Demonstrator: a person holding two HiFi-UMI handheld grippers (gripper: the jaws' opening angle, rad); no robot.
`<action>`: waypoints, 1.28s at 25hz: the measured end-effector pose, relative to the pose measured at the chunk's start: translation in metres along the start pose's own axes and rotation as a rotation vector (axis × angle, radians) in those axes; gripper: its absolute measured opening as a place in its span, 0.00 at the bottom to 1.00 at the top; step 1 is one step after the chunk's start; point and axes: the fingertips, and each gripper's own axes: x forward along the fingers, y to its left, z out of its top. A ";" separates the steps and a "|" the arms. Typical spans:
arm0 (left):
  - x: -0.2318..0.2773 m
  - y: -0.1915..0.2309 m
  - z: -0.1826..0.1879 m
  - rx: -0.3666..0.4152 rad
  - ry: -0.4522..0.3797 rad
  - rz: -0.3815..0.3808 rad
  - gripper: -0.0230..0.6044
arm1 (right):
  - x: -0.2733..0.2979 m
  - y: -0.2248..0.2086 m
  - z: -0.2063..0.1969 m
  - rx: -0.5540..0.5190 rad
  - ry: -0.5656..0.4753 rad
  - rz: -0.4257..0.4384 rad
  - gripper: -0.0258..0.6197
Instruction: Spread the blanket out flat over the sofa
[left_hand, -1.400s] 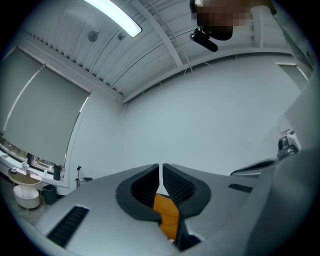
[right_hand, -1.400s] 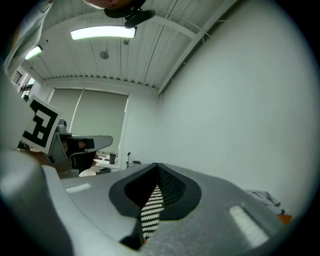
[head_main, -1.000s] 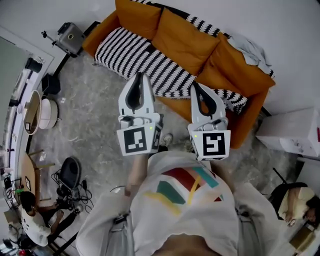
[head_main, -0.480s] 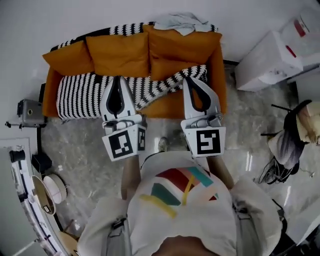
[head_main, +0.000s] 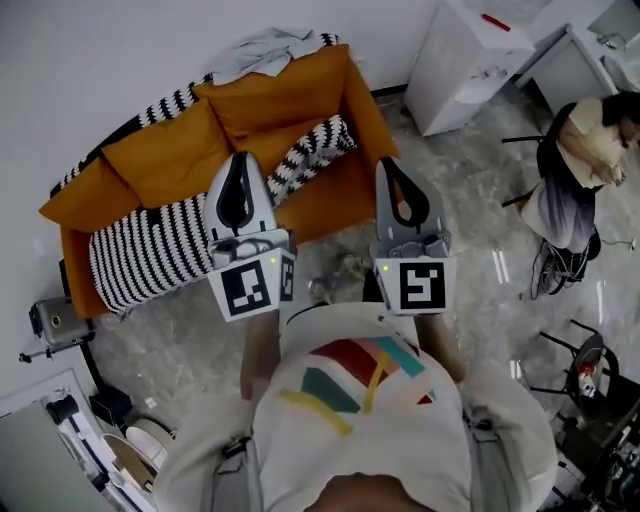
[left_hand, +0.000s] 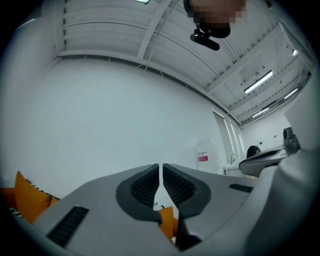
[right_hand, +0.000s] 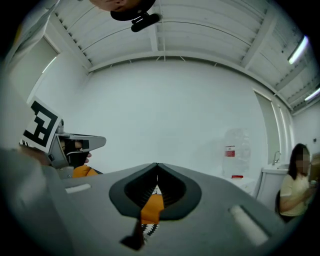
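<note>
The left claw (head_main: 240, 160) and right claw (head_main: 387, 166) are both closed with nothing in them, side by side in front of the sofa (head_main: 170, 160). The blanket (head_main: 150, 250) lies rumpled along the sofa's seat, with part of it draped over the sofa's back.
</note>
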 end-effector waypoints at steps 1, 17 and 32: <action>0.002 -0.006 -0.001 -0.001 0.003 -0.012 0.09 | -0.003 -0.004 -0.002 0.002 0.005 -0.011 0.05; 0.042 -0.037 -0.024 -0.064 -0.005 -0.037 0.09 | 0.025 -0.030 -0.002 0.000 -0.058 0.021 0.05; 0.078 -0.017 -0.172 -0.053 0.092 0.158 0.09 | 0.126 -0.025 -0.131 -0.050 0.032 0.202 0.05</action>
